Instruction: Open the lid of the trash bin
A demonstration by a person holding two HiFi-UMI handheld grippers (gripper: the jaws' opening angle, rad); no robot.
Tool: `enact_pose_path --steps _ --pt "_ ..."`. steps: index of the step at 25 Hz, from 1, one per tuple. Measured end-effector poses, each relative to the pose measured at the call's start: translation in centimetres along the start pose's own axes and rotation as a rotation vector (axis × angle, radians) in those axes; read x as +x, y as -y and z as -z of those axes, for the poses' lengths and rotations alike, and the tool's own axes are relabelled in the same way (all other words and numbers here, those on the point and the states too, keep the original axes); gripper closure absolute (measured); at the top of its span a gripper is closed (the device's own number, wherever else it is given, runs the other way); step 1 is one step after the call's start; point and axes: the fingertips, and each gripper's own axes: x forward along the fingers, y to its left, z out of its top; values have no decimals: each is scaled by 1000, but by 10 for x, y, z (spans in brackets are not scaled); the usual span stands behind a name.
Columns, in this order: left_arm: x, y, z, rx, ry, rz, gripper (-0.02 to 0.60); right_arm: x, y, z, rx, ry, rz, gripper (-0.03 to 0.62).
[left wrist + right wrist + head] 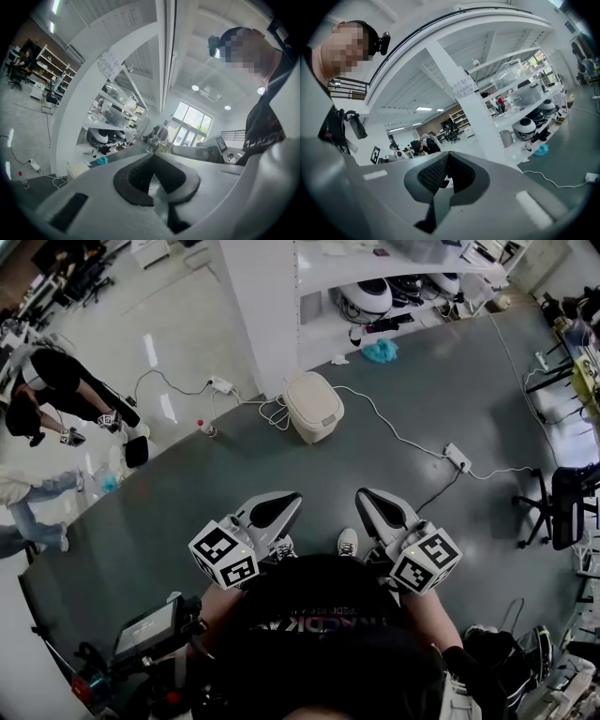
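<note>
The trash bin point(312, 406) is a cream-white box with its lid down, standing on the grey floor by the foot of a white pillar point(253, 306). In the left gripper view the trash bin point(77, 169) shows small at lower left. Both grippers are held low in front of the person's body, well short of the bin and apart from it. My left gripper point(289, 500) points up and right, its jaws shut with nothing between them. The right gripper point(367, 495) mirrors it, also shut and empty. Each gripper view looks out along closed dark pads point(140, 176) point(432, 173) toward the room.
White cables and a power strip point(222, 384) lie beside the bin; another strip point(457, 457) lies to its right. A small bottle point(207, 428) stands left of it. Shelves point(394, 287) run behind, with a blue cloth point(380, 351). A black chair point(562, 507) stands right; people point(56, 390) work left.
</note>
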Motion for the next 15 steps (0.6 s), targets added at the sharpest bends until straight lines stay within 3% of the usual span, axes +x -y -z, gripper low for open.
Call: enact_pose_path --steps 15 --pt "-72 -83 -19 -18 -5 -36 583 101 -29 17 21 -27 11 586"
